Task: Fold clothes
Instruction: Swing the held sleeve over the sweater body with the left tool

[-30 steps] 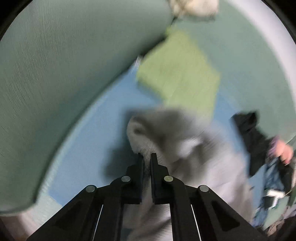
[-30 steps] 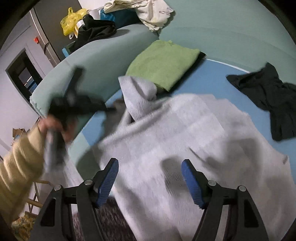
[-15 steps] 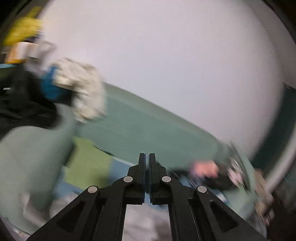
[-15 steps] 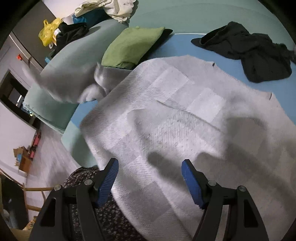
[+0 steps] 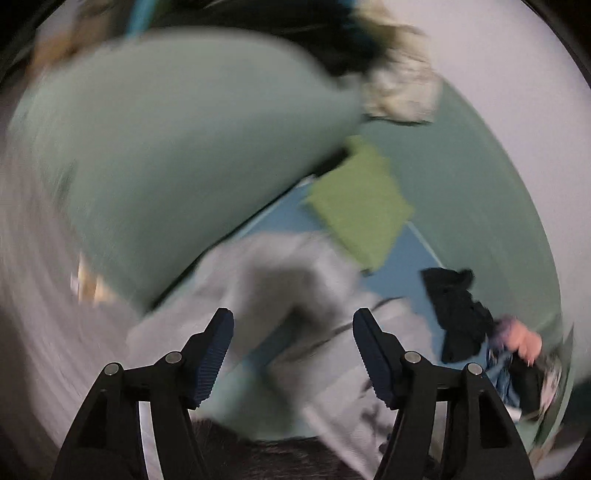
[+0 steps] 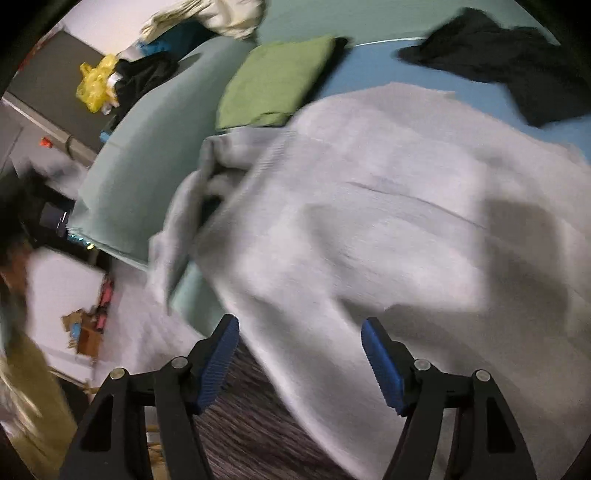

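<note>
A grey knit sweater [image 6: 388,221] lies spread on the blue bed sheet [image 6: 369,70]; its left sleeve is bunched up at the near left edge. My right gripper [image 6: 300,325] is open just above the sweater's near hem, with nothing between its blue pads. In the blurred left wrist view, my left gripper [image 5: 293,317] hangs over the sweater [image 5: 280,280]. Its jaws are opening and nothing is between them.
A folded green cloth [image 6: 277,85] lies beyond the sweater, against a teal cushion [image 6: 147,140]. A crumpled black garment [image 6: 498,55] sits at the far right. Piled clothes [image 6: 221,18] and a yellow bag [image 6: 94,86] top the cushion. Dark patterned fabric [image 6: 251,406] lies below the right gripper.
My left gripper was shut on the grey sleeve, swung up and away, and now its jaws stand apart with the sleeve dropped. The right gripper sank slightly toward the hem.
</note>
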Demonstrator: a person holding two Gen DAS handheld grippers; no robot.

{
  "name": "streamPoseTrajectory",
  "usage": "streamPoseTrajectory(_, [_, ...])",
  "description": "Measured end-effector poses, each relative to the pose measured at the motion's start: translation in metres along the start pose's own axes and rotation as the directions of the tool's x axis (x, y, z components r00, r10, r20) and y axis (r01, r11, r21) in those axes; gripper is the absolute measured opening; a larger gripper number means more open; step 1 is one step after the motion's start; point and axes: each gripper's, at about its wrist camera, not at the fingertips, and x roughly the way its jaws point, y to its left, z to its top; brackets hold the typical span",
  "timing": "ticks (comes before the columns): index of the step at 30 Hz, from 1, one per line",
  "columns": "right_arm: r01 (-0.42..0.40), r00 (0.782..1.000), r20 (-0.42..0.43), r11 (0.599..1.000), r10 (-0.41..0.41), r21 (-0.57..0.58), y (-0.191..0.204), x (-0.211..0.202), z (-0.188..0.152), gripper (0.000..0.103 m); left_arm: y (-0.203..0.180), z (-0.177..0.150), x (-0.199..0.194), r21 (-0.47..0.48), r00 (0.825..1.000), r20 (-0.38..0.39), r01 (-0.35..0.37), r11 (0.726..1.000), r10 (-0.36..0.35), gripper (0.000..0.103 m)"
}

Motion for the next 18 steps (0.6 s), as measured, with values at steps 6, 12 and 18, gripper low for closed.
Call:
streamPoseTrajectory(6, [-0.185,0.962,-0.209,0.982,0.175,-0.028,0.093,0.106,0.051,0.075,0.094,-0.054,0.015,-0.246,0.998,0.058,-0.010,0.969,0.025,0.068])
streamPoseTrajectory(12, [-0.132,0.934,-0.304,0.973,0.186,0.188,0.138,0.212,0.067,0.090,0.134,-0.074,0.004,-0.282,0.998,0.063,0.034,0.959,-0.017,0.068])
streamPoseTrajectory(18, [-0.209,0.953,-0.223,0.978,0.206,0.011,0.151,0.166,0.077,0.003,0.141,-0.077,-0.001,-0.296,0.989,0.099,0.138,0.945,-0.113,0.068])
